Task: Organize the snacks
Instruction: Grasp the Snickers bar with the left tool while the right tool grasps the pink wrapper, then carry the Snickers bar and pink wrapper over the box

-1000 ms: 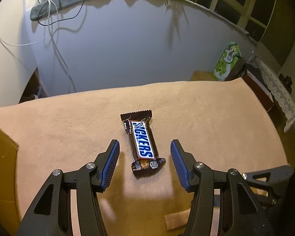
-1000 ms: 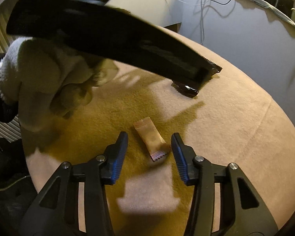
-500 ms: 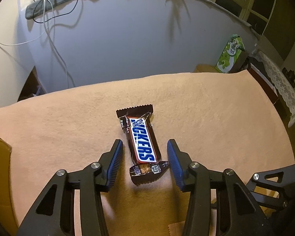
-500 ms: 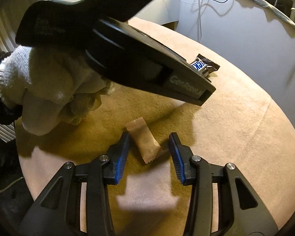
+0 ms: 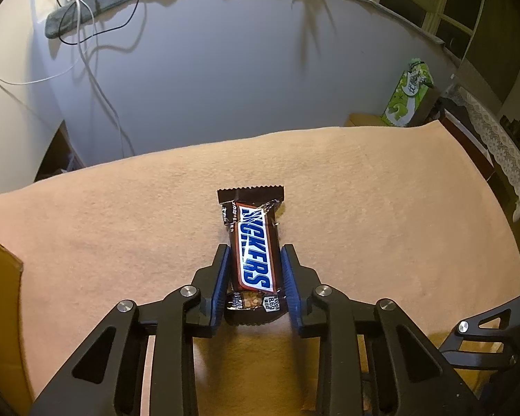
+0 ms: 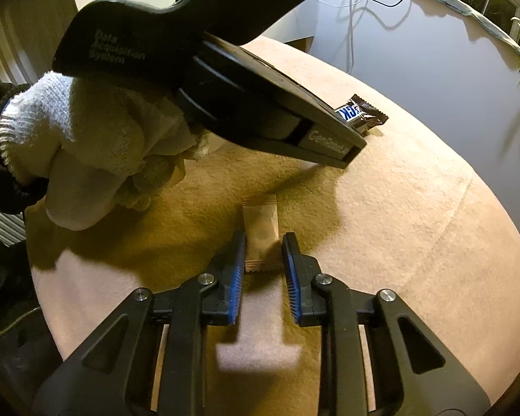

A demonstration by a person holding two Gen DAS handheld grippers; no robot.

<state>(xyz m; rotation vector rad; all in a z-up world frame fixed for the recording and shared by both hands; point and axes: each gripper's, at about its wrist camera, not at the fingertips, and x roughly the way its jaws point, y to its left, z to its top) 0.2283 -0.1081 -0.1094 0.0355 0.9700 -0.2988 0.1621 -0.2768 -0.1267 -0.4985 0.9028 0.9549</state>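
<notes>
Snickers bar (image 5: 253, 254) — pinched lengthwise inside the left gripper (image 5: 254, 258).

Pale wall (image 5: 208, 79) behind, windows (image 5: 443, 7) top right, cables (image 5: 86, 27) dangling.

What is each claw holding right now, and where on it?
The left claw, having just closed, grips the Snickers bar across its long sides near the near end. The right claw, also just closed, pinches the small tan packet by its sides.
</notes>
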